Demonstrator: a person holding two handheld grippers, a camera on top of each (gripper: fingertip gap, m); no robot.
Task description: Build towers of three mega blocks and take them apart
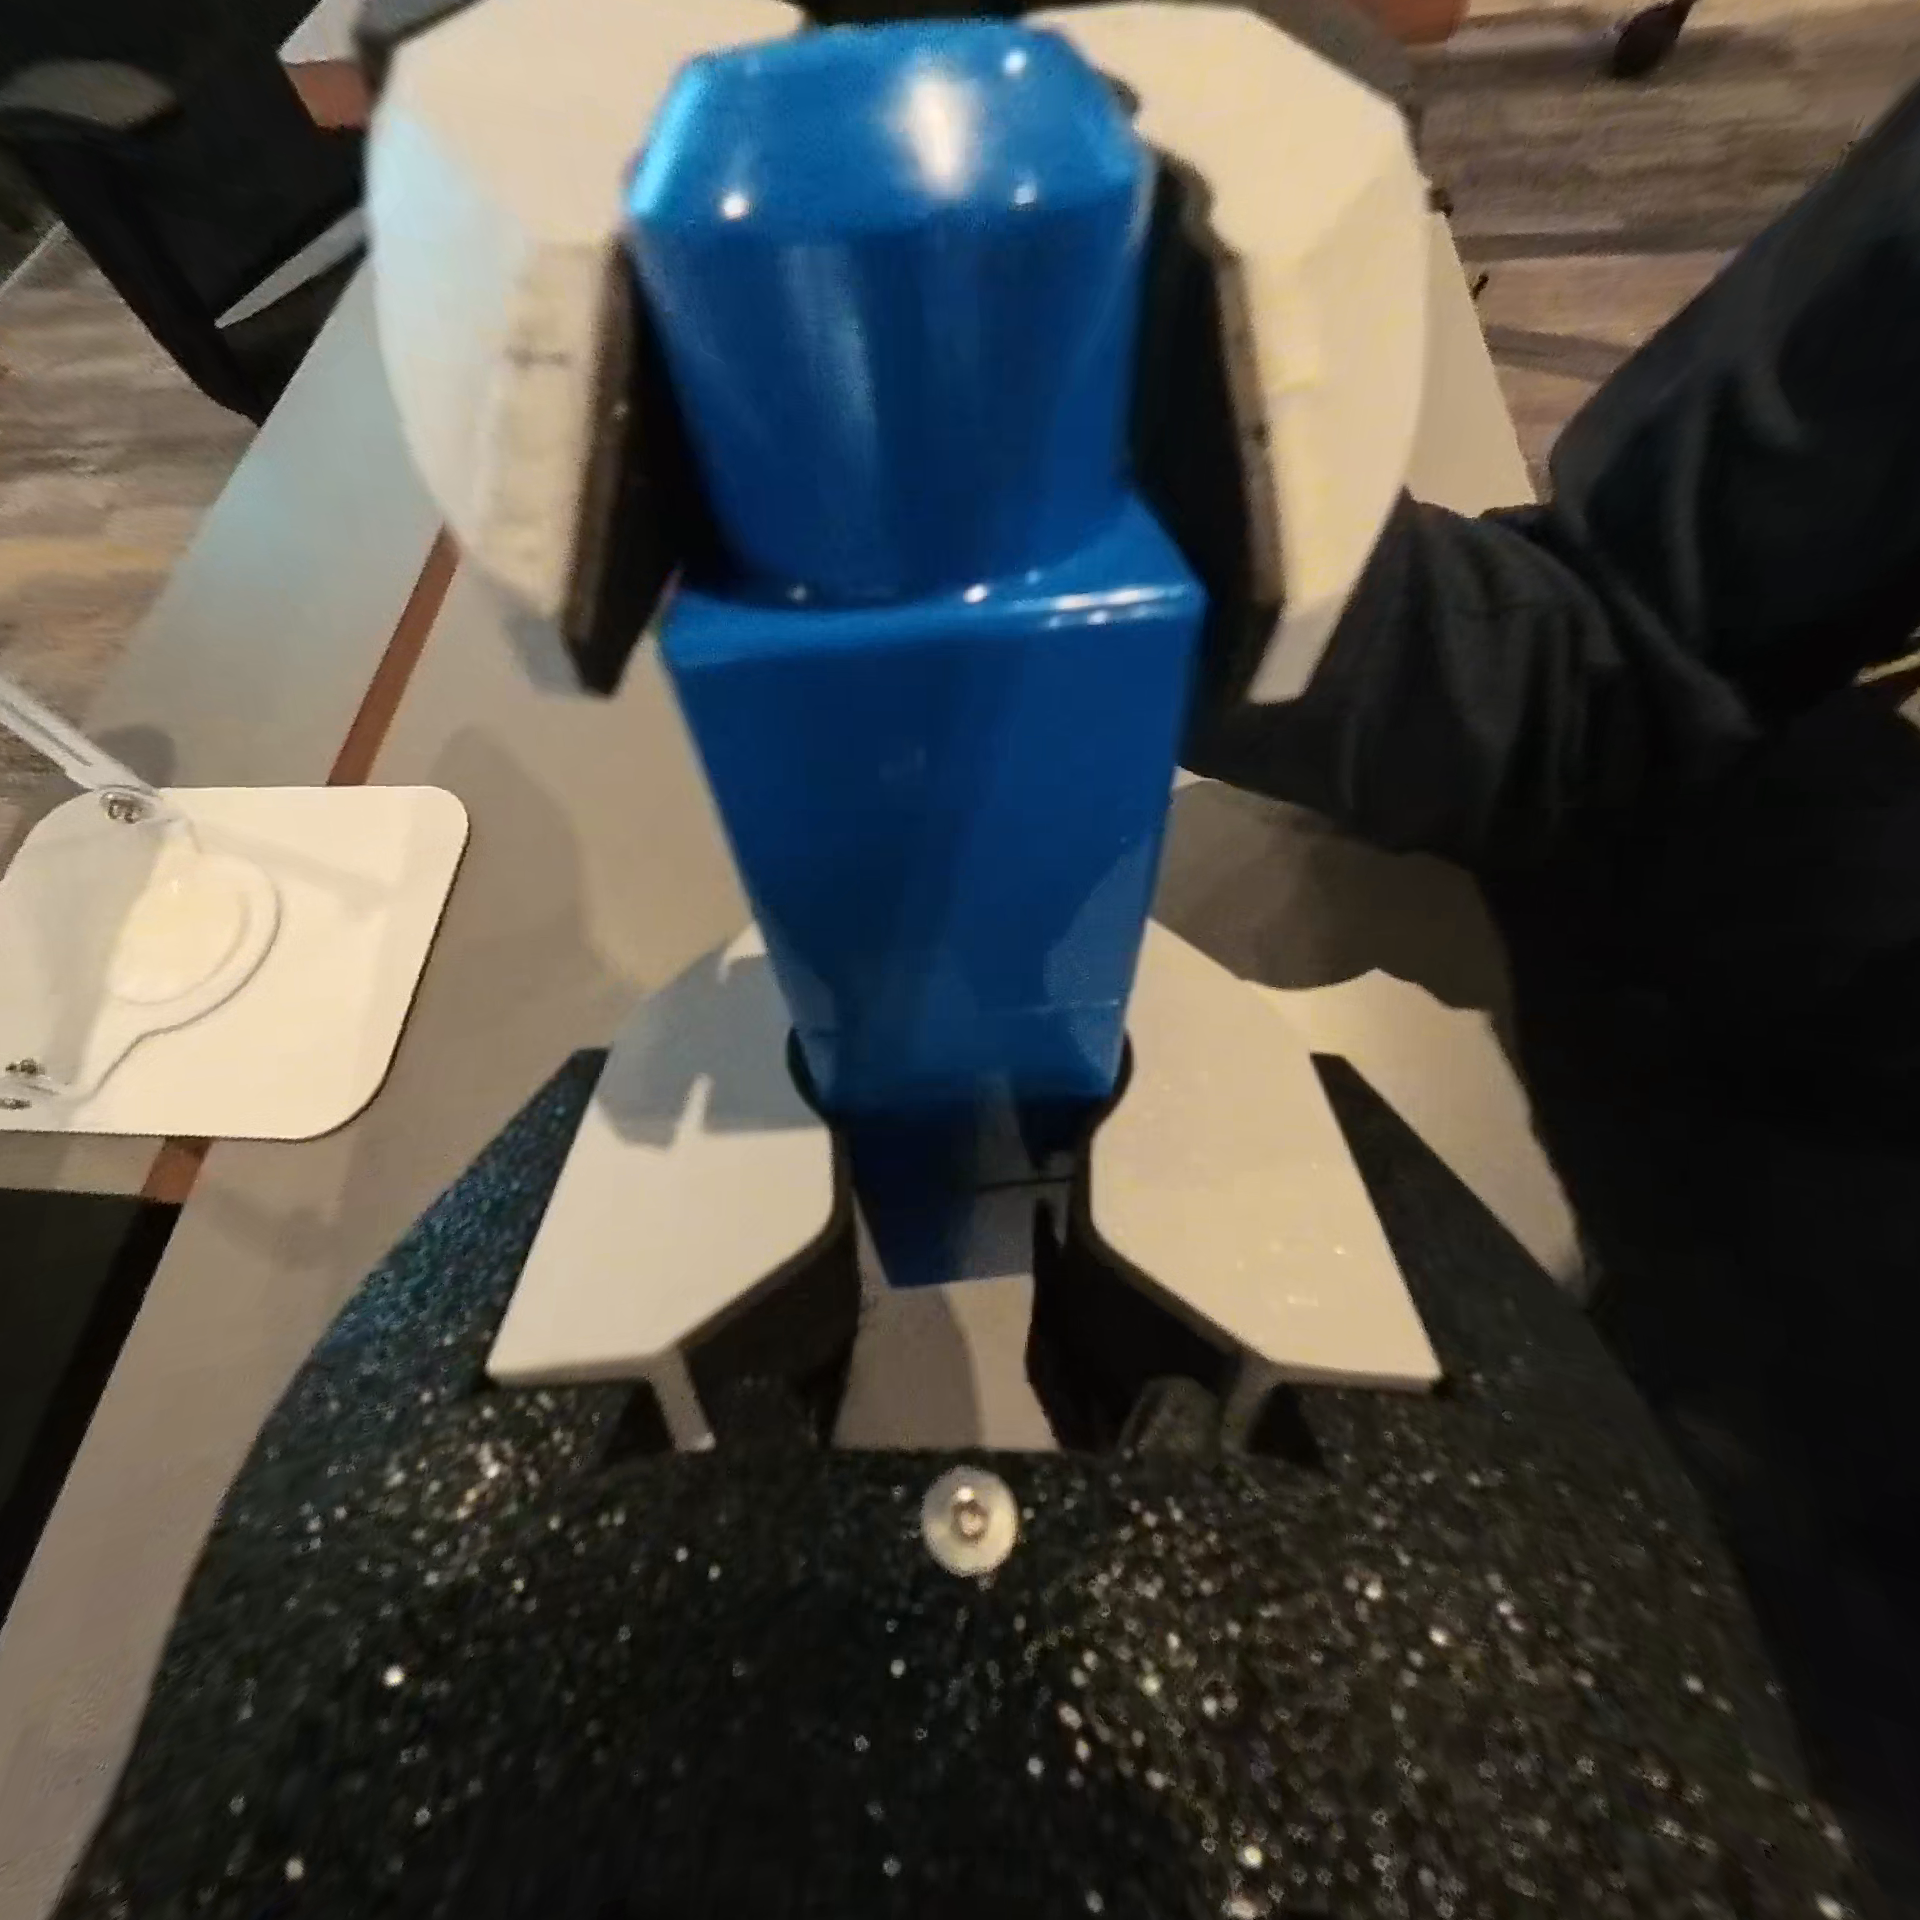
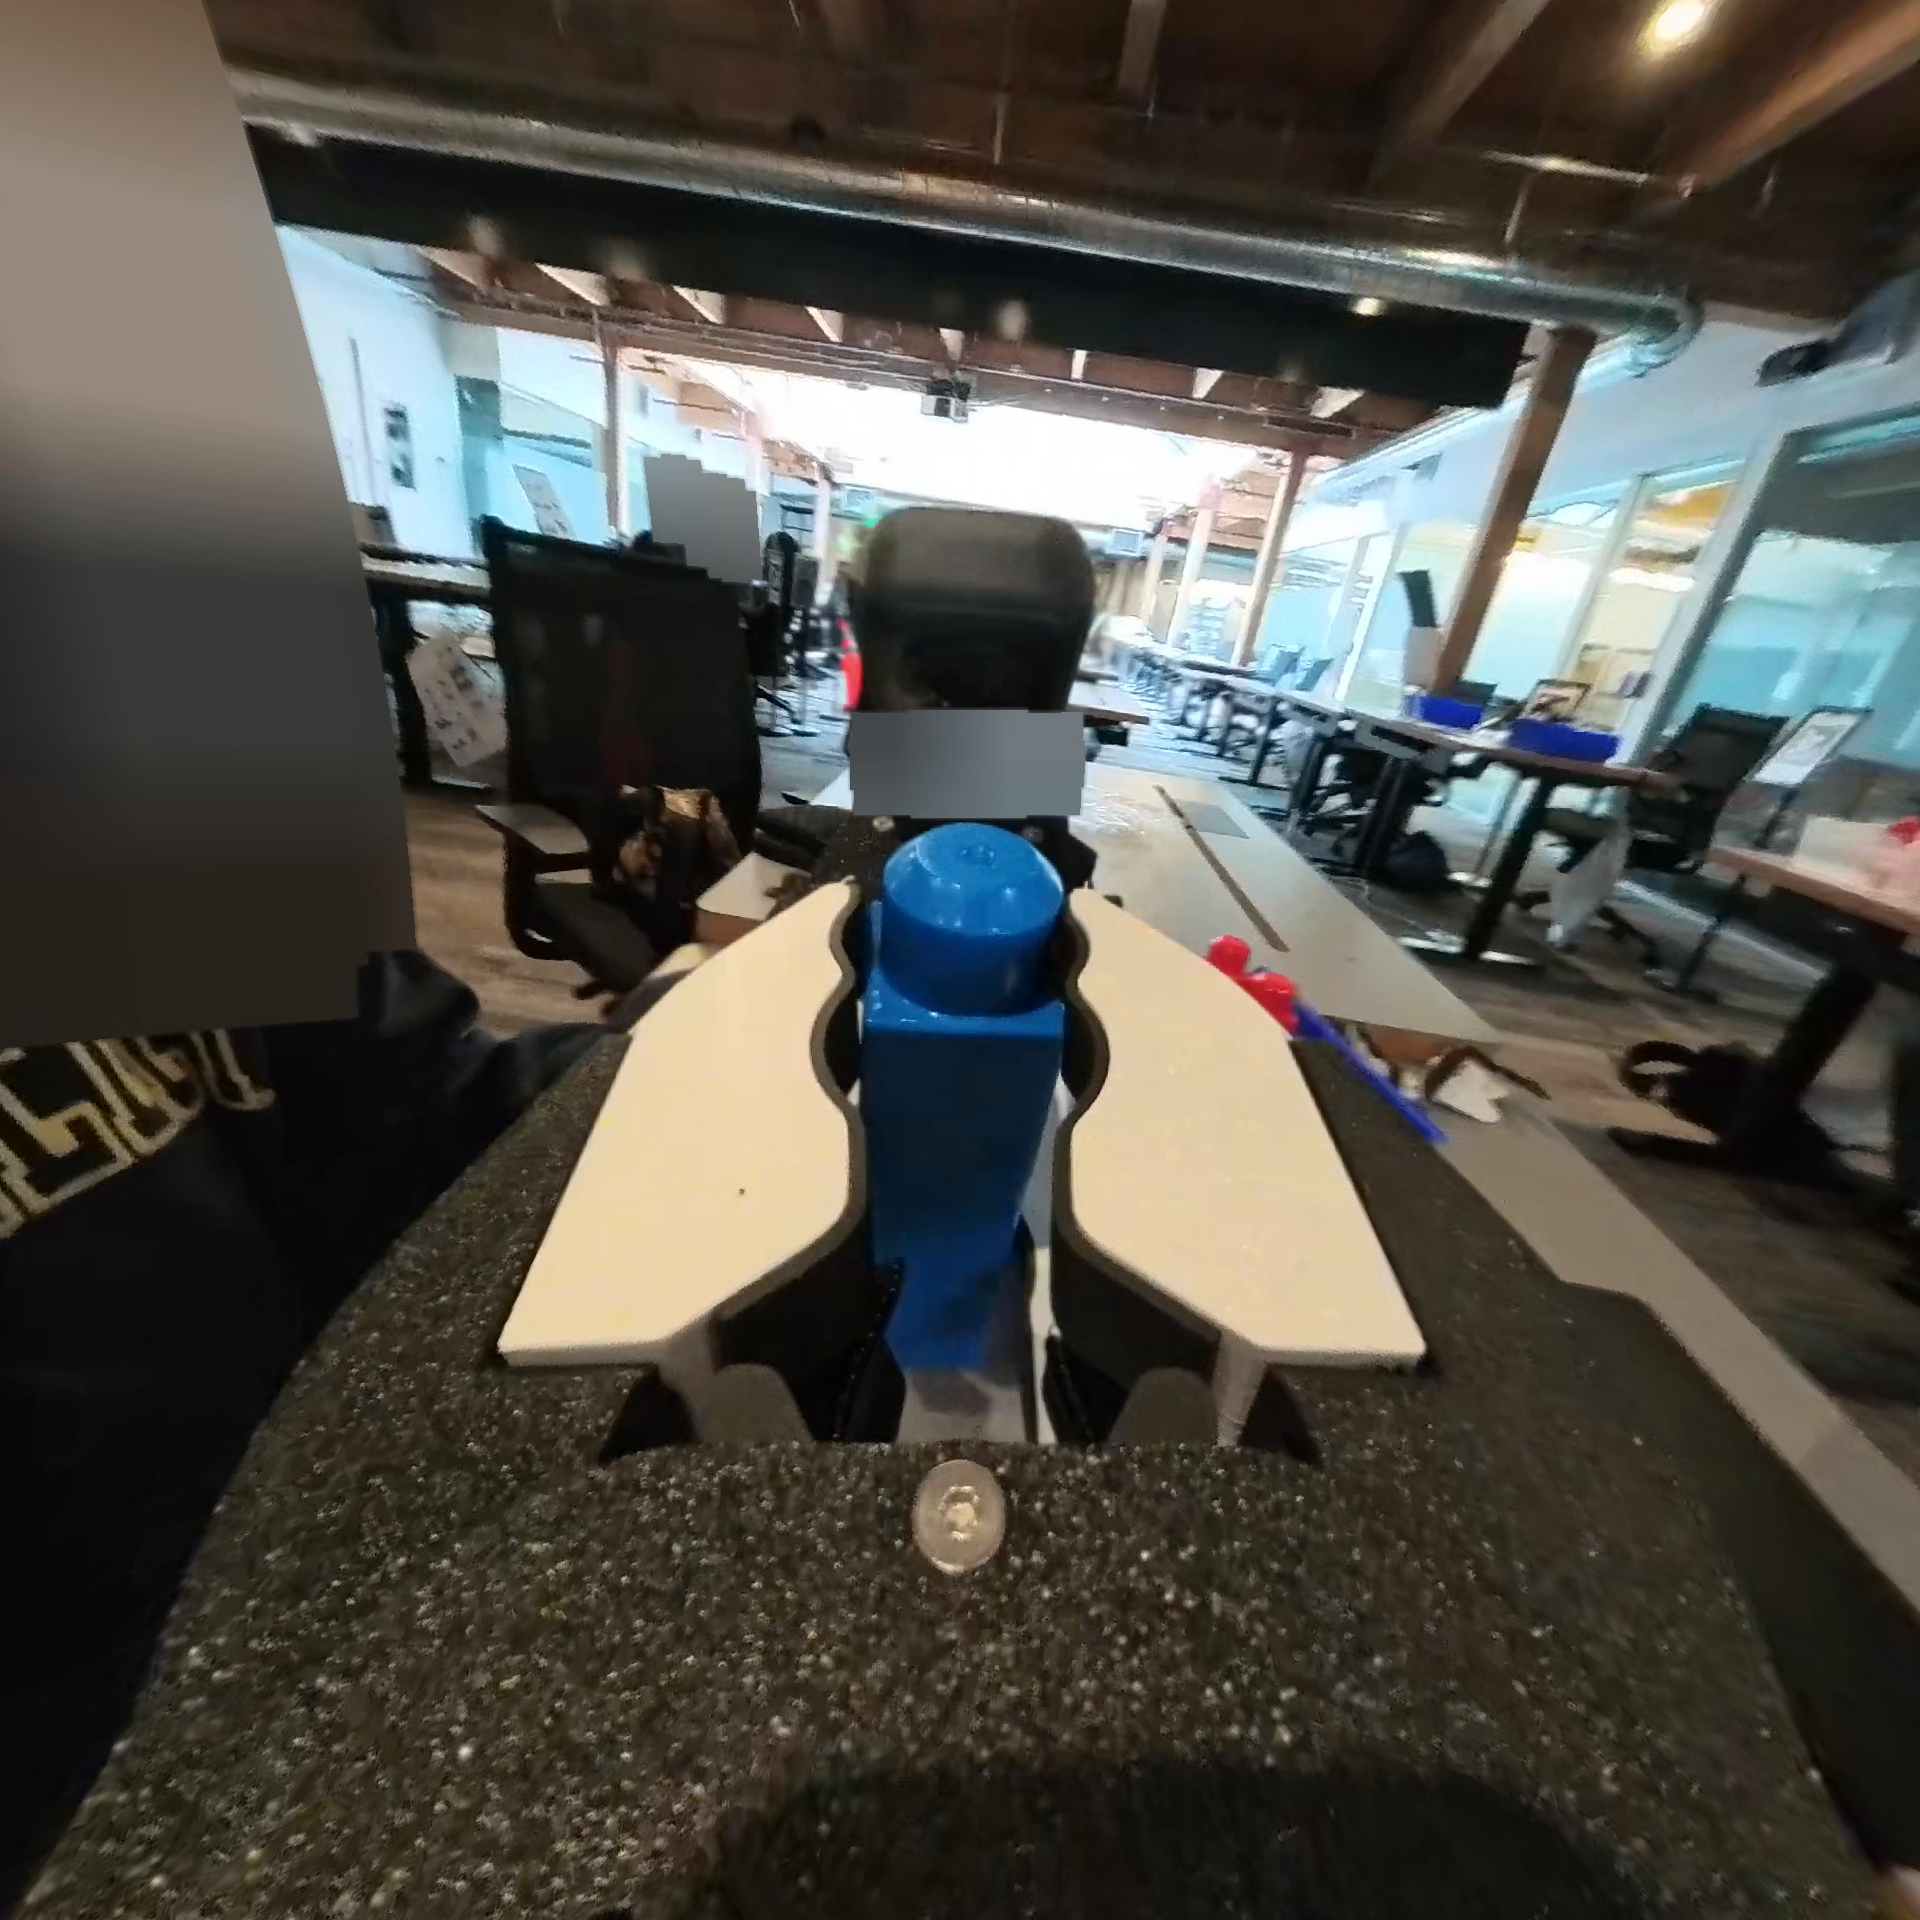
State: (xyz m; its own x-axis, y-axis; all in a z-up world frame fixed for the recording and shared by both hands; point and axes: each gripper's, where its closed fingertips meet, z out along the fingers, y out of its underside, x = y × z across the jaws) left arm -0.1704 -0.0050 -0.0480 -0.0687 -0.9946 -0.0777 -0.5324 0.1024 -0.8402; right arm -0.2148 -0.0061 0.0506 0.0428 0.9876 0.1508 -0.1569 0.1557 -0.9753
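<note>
A blue mega block piece (image 1: 925,810) with a square body and a round stud fills the middle of the left wrist view. My left gripper (image 1: 961,1049) is shut on its near end, where a seam crosses the blue. The right gripper's white fingers (image 1: 468,343) close from the far side, black pads against the rounded far end. In the right wrist view my right gripper (image 2: 961,904) is shut on a blue block (image 2: 956,1122), its stud at the fingertips pointing away. Both are held in the air above the table (image 1: 312,582).
A white plate with a clear mount (image 1: 229,935) lies at the table's left edge. A person's black sleeve (image 1: 1621,727) is at the right. Loose red and blue blocks (image 2: 1262,982) lie on the table (image 2: 1351,935) to the right. Black chairs (image 2: 623,727) stand beyond.
</note>
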